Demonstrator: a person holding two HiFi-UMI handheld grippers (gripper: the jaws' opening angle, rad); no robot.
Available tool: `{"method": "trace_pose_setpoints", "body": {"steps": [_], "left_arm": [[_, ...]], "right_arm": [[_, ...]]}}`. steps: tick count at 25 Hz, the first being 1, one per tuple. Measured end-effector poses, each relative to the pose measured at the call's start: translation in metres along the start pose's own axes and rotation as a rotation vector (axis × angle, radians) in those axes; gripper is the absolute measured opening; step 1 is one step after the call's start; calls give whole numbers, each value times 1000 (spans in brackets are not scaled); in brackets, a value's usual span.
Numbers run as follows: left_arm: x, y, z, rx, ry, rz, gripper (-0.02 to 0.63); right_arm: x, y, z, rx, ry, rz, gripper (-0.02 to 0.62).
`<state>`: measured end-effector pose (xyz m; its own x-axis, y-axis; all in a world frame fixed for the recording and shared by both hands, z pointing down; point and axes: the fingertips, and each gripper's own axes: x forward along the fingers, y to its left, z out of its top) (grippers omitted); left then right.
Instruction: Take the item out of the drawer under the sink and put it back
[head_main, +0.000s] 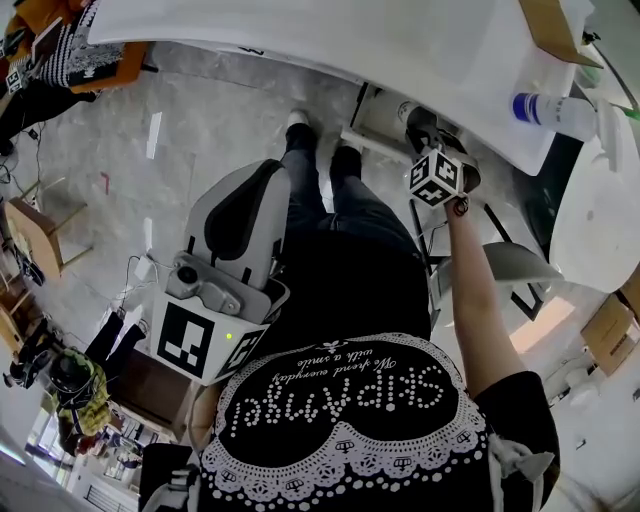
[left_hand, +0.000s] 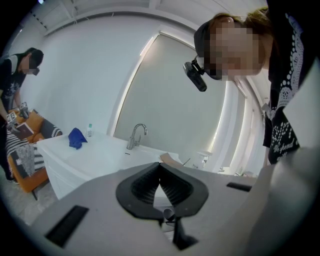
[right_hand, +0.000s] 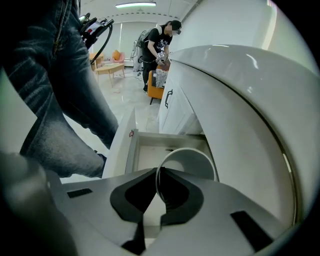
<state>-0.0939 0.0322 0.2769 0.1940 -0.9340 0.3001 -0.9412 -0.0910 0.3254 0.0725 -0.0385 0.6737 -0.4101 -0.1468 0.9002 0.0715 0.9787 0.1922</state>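
Observation:
My right gripper (right_hand: 159, 189) is shut on the thin rim of a white cup (right_hand: 192, 162), which hangs tilted just above the open drawer (right_hand: 150, 150) below the white counter. In the head view the right gripper (head_main: 428, 135) reaches down beside the counter's edge, with its marker cube nearest me, and the cup is hidden there. My left gripper (left_hand: 160, 167) is held up away from the drawer, its jaws shut with nothing between them. The head view shows the left gripper (head_main: 240, 215) low at the left, by my legs.
The drawer front (right_hand: 121, 145) juts out toward my jeans-clad legs (right_hand: 65, 100). On the counter (left_hand: 100, 155) stand a faucet (left_hand: 136, 136), a blue cloth (left_hand: 76, 138) and a small bottle (left_hand: 89, 131). Another person (right_hand: 160, 45) stands by an orange sofa far off.

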Motion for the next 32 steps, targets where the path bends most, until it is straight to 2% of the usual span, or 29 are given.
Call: {"method": "trace_pose_setpoints", "body": {"steps": [8, 16, 22, 27, 32], "left_arm": [[0, 1, -7, -7, 28, 7, 5], [5, 1, -1, 8, -6, -14, 5], [4, 4, -3, -7, 7, 3, 5], [-1, 8, -12, -28, 52, 24, 5], [-1, 9, -9, -25, 30, 24, 5]], "right_arm": [[14, -1, -11, 15, 31, 25, 25], [27, -1, -13, 22, 61, 46, 25], [33, -1, -16, 24, 79, 61, 25], [38, 0, -20, 21, 100, 78, 25], [42, 1, -21, 13, 112, 84, 25]]}}
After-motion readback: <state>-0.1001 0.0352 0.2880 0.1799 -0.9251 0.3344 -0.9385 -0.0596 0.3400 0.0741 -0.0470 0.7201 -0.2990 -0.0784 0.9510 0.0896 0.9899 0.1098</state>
